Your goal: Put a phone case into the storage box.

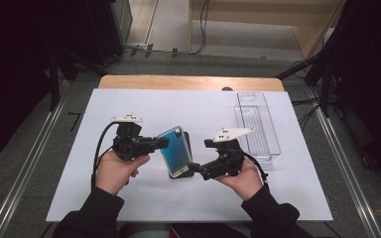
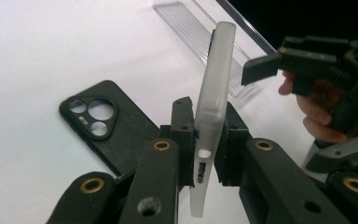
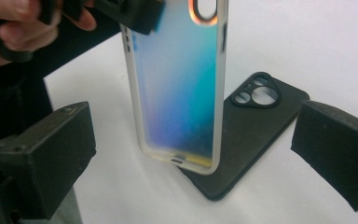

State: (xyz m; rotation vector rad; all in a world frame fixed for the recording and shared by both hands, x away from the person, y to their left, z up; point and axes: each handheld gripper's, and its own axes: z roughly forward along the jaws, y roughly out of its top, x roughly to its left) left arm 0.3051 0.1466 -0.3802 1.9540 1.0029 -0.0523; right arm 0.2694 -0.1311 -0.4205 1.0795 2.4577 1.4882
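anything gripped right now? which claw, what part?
Left claw is shut on the iridescent phone case, pinching its long side edge near the camera cutout end. Right claw is open, holding nothing.

left tongs (image 1: 162,143): jaws clamped, pointing right, left hand (image 1: 115,171) gripping from below | right tongs (image 1: 194,166): jaws spread wide, pointing left, right hand (image 1: 243,178) gripping

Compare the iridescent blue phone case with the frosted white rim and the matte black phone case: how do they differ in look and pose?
The iridescent blue phone case with the frosted white rim is glossy and shimmers blue to yellow; the matte black phone case is plain and dull. The blue case stands upright, clamped in the left gripper; the black case lies flat on the white table, untouched. The right gripper is open before the blue case. Both are empty phone cases with camera cutouts.
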